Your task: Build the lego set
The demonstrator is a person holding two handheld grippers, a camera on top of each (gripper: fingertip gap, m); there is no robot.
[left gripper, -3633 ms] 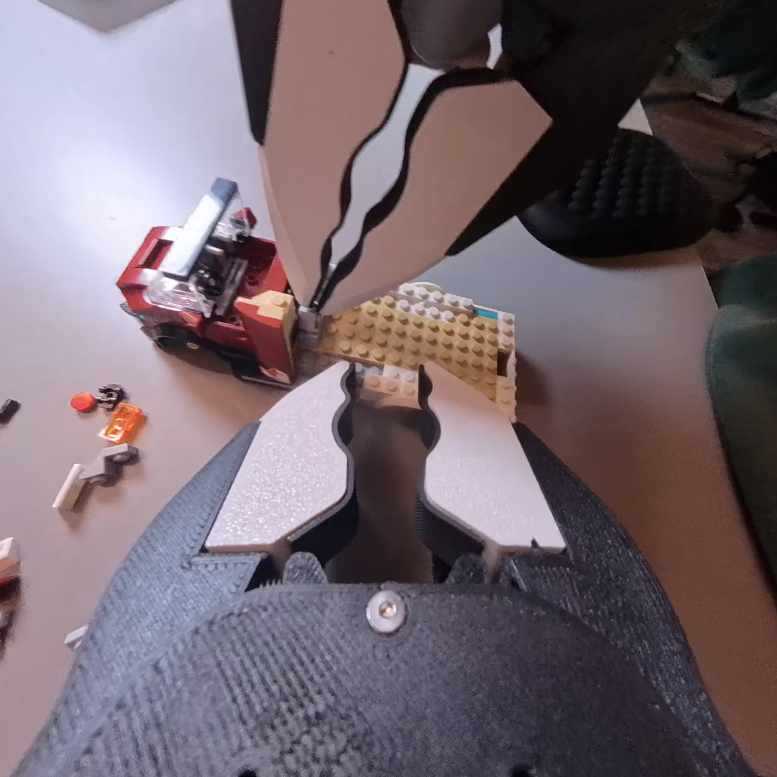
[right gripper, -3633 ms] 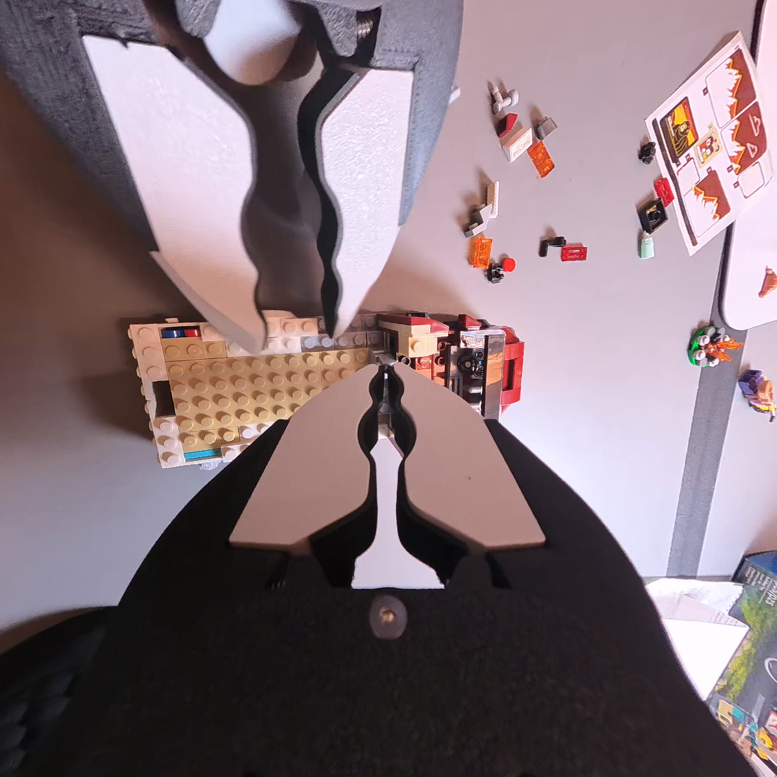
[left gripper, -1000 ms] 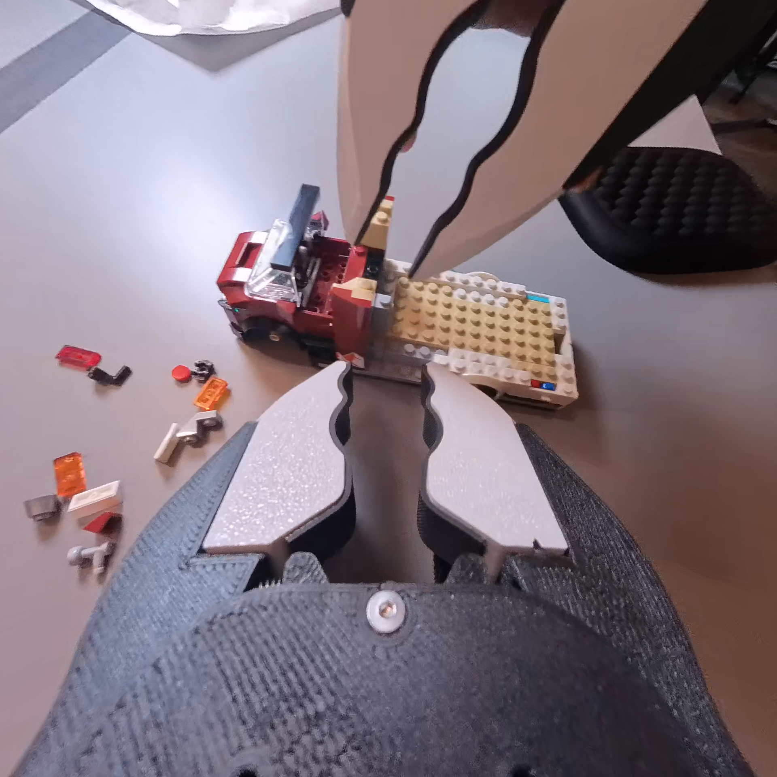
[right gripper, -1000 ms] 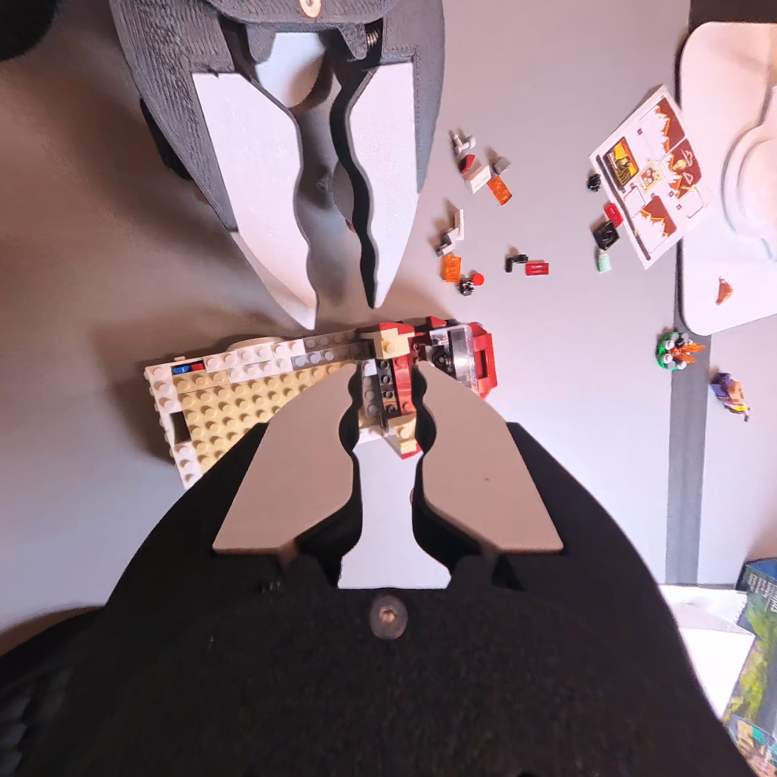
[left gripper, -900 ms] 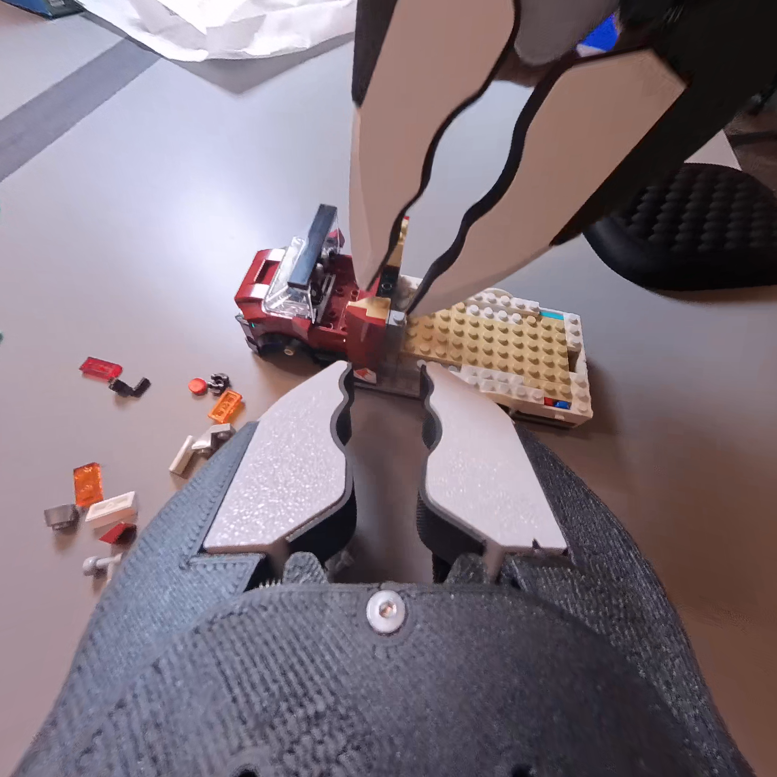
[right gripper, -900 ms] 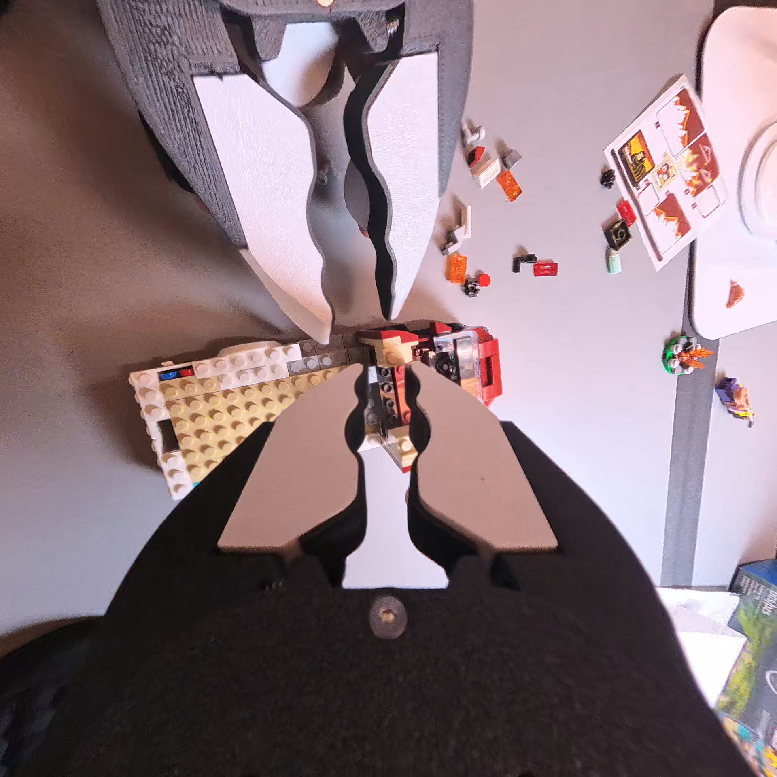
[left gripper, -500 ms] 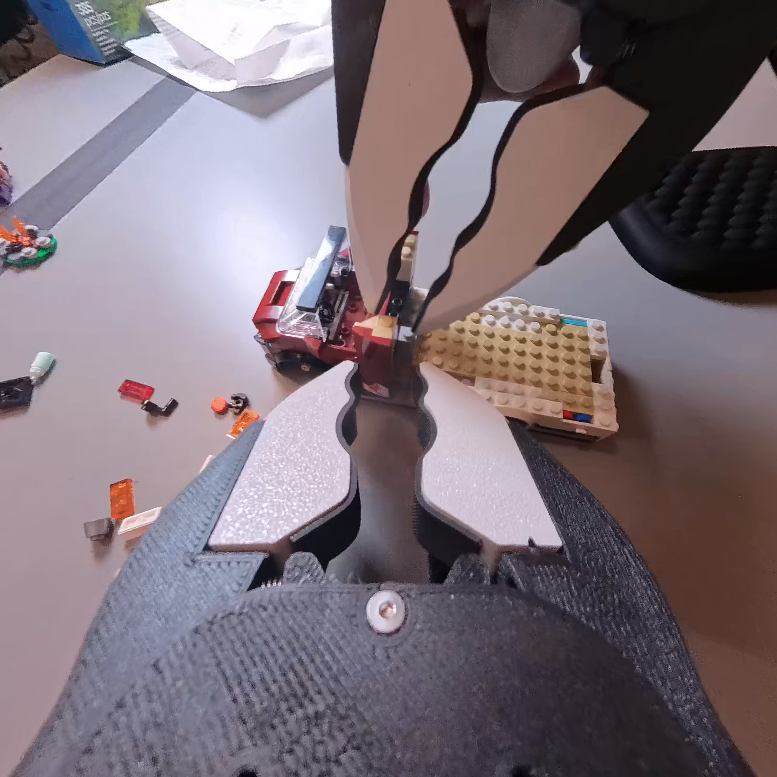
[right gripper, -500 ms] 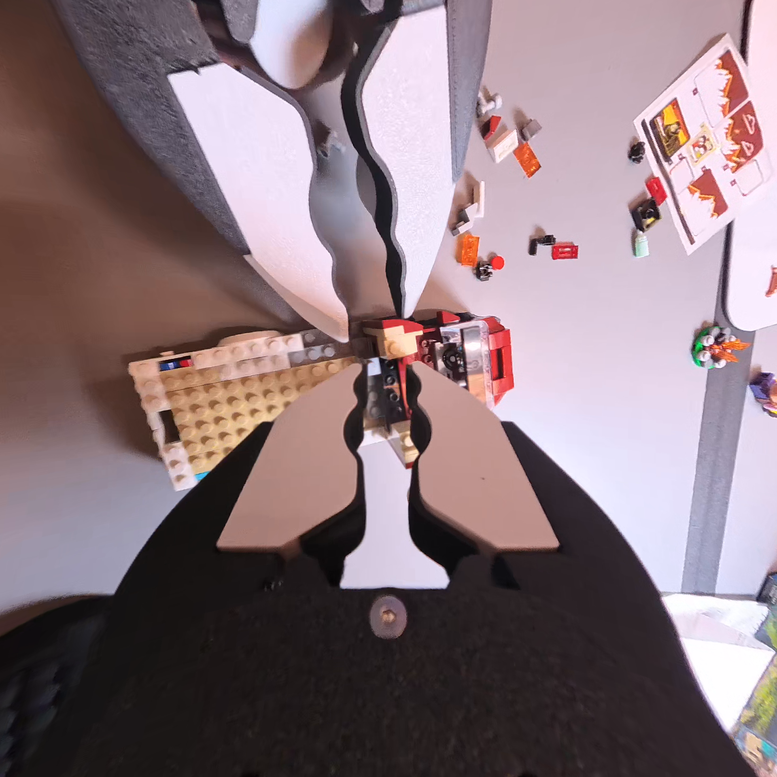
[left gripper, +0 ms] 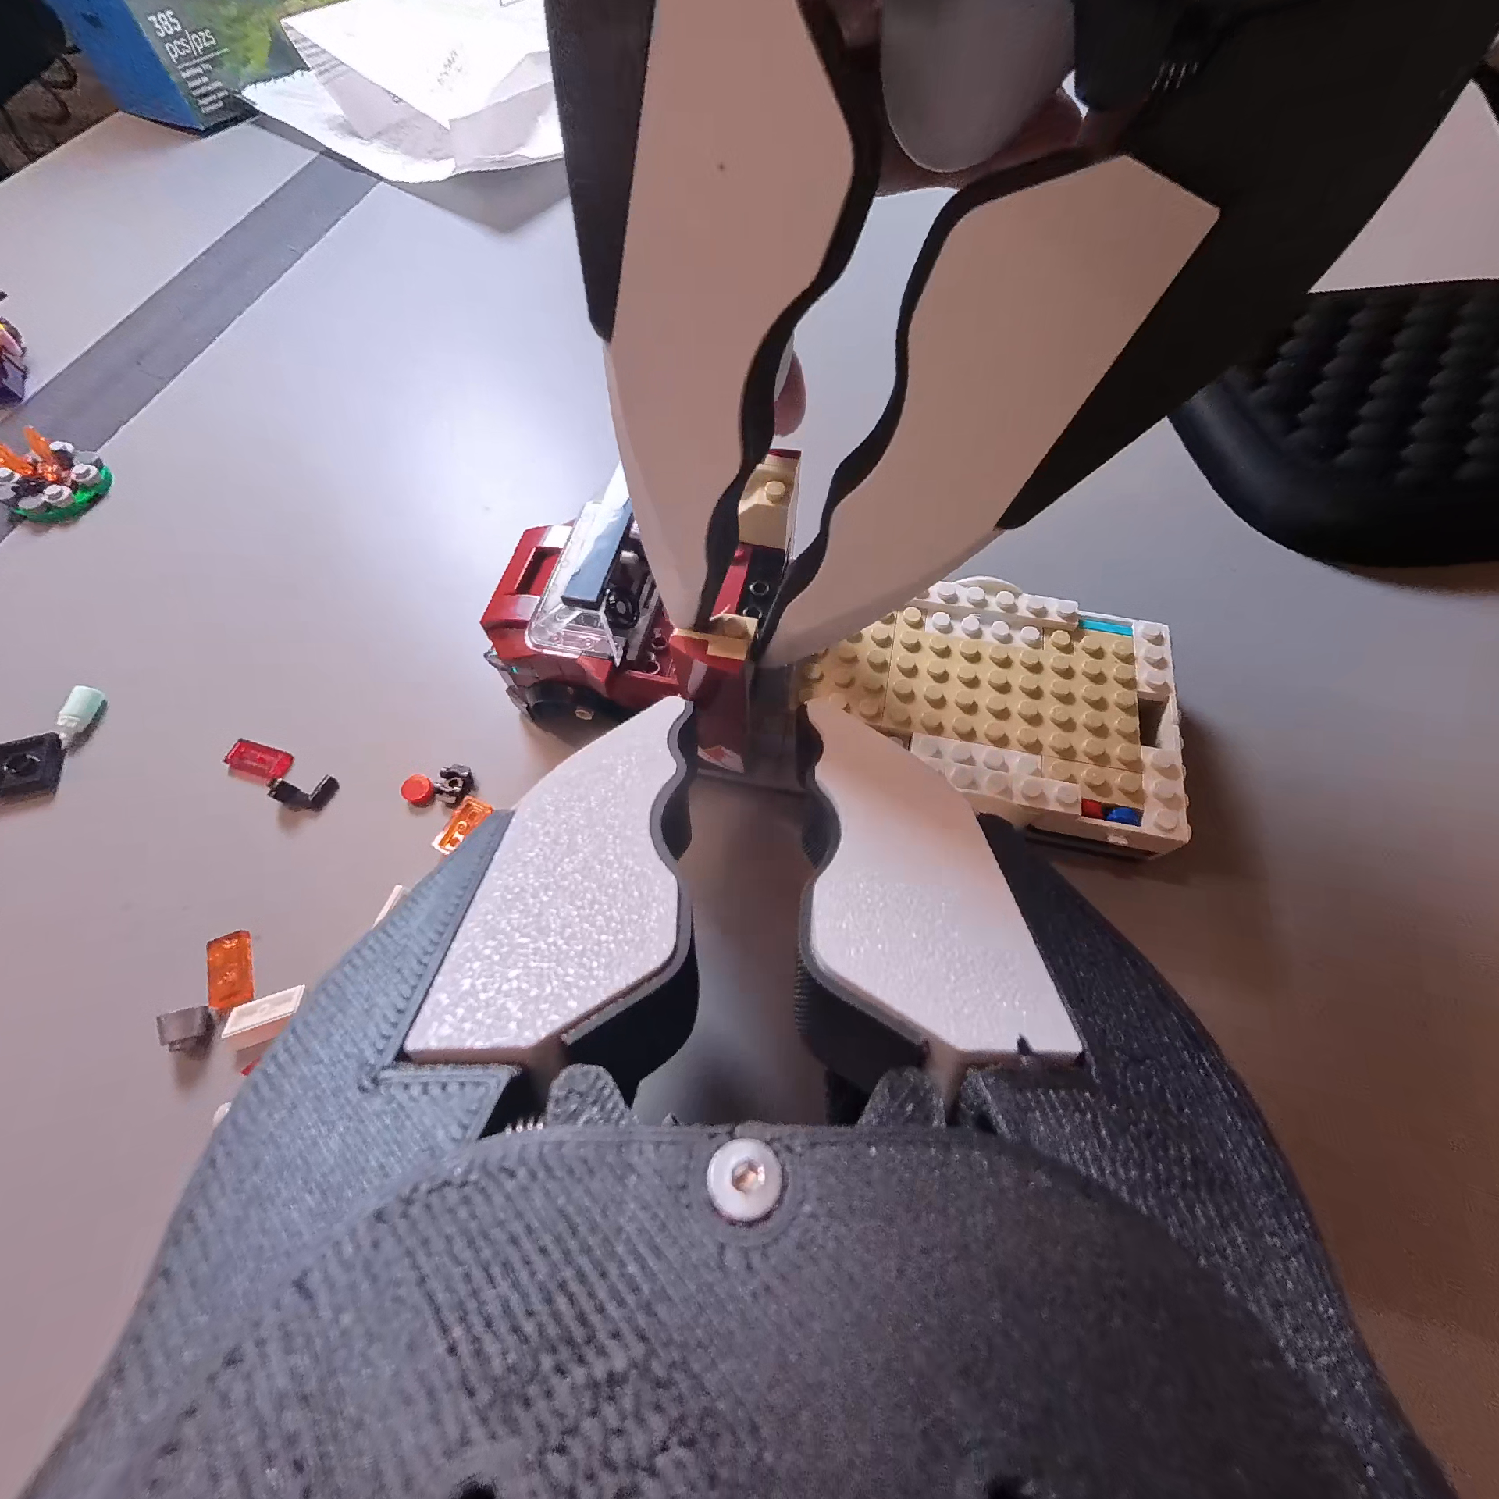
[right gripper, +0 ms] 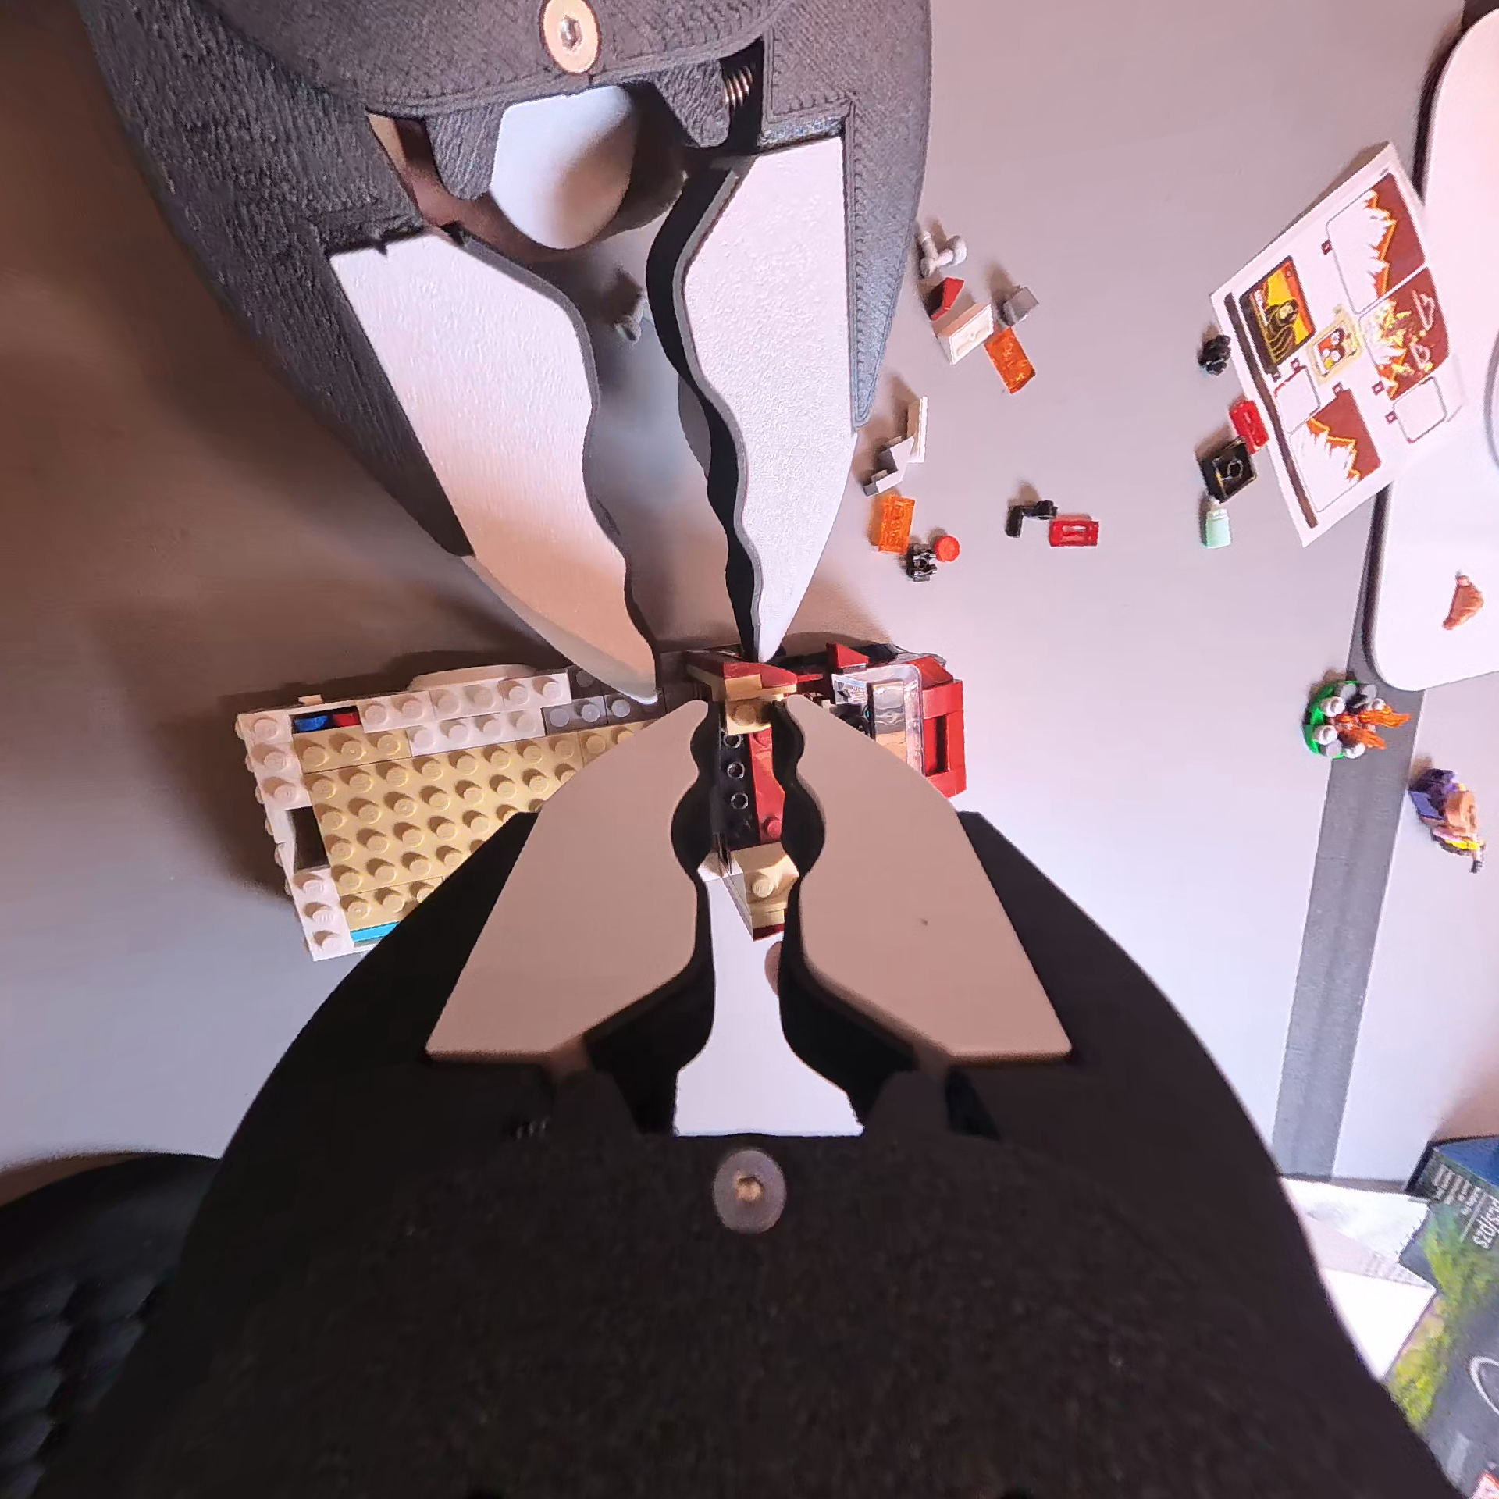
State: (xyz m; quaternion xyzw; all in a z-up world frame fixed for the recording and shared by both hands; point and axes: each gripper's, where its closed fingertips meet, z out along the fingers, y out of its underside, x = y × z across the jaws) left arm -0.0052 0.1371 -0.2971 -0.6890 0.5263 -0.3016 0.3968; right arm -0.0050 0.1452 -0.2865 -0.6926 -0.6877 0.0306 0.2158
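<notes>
A lego truck stands on the grey table, with a dark red cab [left gripper: 584, 641] [right gripper: 933, 722] and a tan studded bed [left gripper: 998, 689] [right gripper: 422, 803]. My left gripper [left gripper: 746, 722] [right gripper: 706, 665] has its tips on either side of the truck's near side, where cab meets bed. Its jaws stand narrow against the red and grey bricks there. My right gripper [right gripper: 746, 714] [left gripper: 738, 633] comes down from the far side. It is closed around the red and black wall [right gripper: 750, 783] [left gripper: 758, 568] behind the cab. The wall has tan bricks at both ends.
Loose small pieces lie left of the truck: a red tile [left gripper: 258, 758], a black clip [left gripper: 302, 788], orange tiles [left gripper: 229, 969] and a black plate [left gripper: 28, 762]. A sticker sheet [right gripper: 1346, 341], white tray [right gripper: 1444, 487], green flame build [right gripper: 1346, 718], minifigure [right gripper: 1452, 803], blue box [left gripper: 146, 57] and black chair [left gripper: 1363, 422] surround the area. My two grippers' fingertips are within a few centimetres of each other. The left tips stand about 6 centimeters off the tan studded bed [left gripper: 998, 689]. Seen from the right wrist view [right gripper: 474, 813] as well.
Both grippers opened and drew back from the truck, then came in again. The right jaws have narrowed onto the wall behind the cab, and the left tips have moved up to the truck's side.
</notes>
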